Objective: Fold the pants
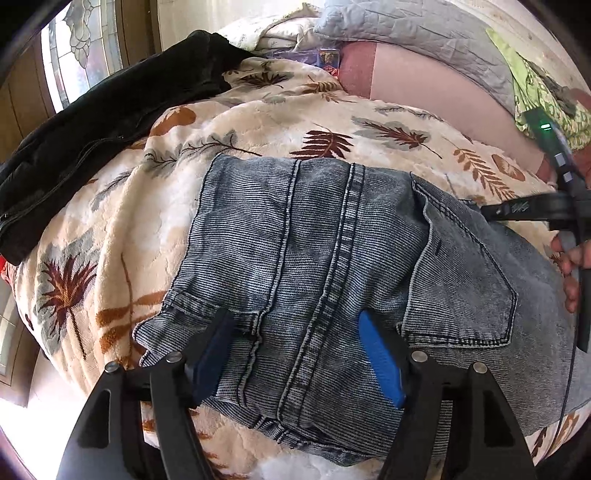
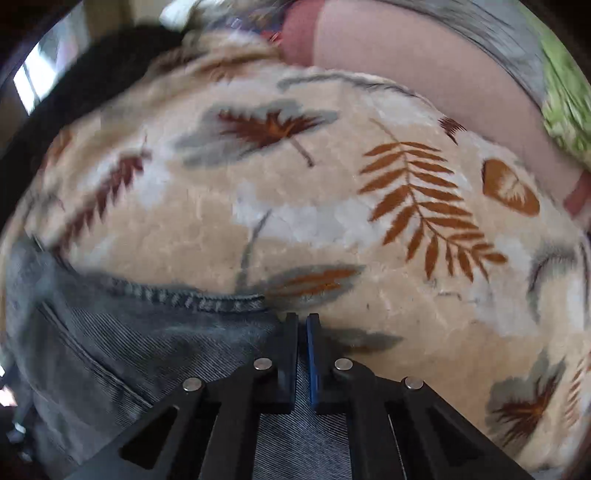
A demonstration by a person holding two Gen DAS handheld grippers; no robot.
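Folded blue-grey jeans [image 1: 314, 240] lie on a cream leaf-print blanket [image 1: 258, 122], back pocket up. My left gripper [image 1: 295, 354] stands open over their near end, one blue pad on each side of the centre seam, gripping nothing. At the jeans' right edge my right gripper [image 1: 484, 212] comes in from the right, a person's hand [image 1: 570, 266] behind it. In the right wrist view this gripper [image 2: 302, 325] is shut, its tips at the denim's edge and the jeans [image 2: 110, 350] running under and between the fingers.
A black jacket [image 1: 92, 140] lies along the blanket's far left. Behind are a grey quilted pillow [image 1: 424, 33], a pink sheet [image 1: 424, 81] and a green patterned cloth [image 1: 543, 96]. Bare blanket [image 2: 332, 221] stretches beyond the right gripper.
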